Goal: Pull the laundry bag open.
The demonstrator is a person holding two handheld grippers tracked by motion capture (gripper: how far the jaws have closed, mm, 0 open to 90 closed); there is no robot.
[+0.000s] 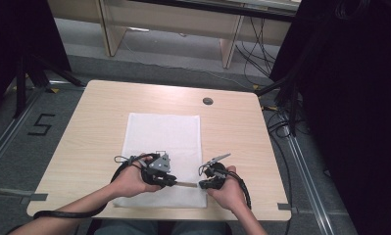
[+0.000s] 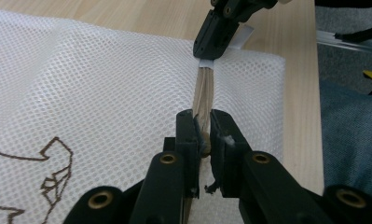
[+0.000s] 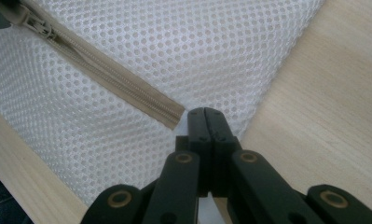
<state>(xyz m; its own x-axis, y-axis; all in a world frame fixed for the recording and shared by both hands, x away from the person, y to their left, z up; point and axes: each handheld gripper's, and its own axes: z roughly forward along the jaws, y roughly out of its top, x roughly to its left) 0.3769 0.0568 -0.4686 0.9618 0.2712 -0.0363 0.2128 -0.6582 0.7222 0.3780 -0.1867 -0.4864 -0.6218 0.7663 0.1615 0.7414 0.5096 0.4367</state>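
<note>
Two hands reach in from the near edge of a pale wooden desk (image 1: 95,112), each holding black tongs over a white mesh bag (image 1: 163,142) that lies flat in the middle of the desk, toward the near side. A tan zipper (image 2: 203,91) runs along the bag's near edge. The left tongs (image 2: 201,122) are pinching the zipper at its slider end, with the jaws closed on the tape and the small pull between them. The right tongs (image 3: 205,116) are pressed together at the other end of the zipper, gripping the mesh and a small white tab at the bag's near right corner. In the high view the two tongs face each other, with the short stretch of zipper between them. A brown outline drawing (image 2: 53,172) marks the mesh near the left tongs. A dark round cap (image 1: 207,101) sits in the desk near its far edge.
</note>
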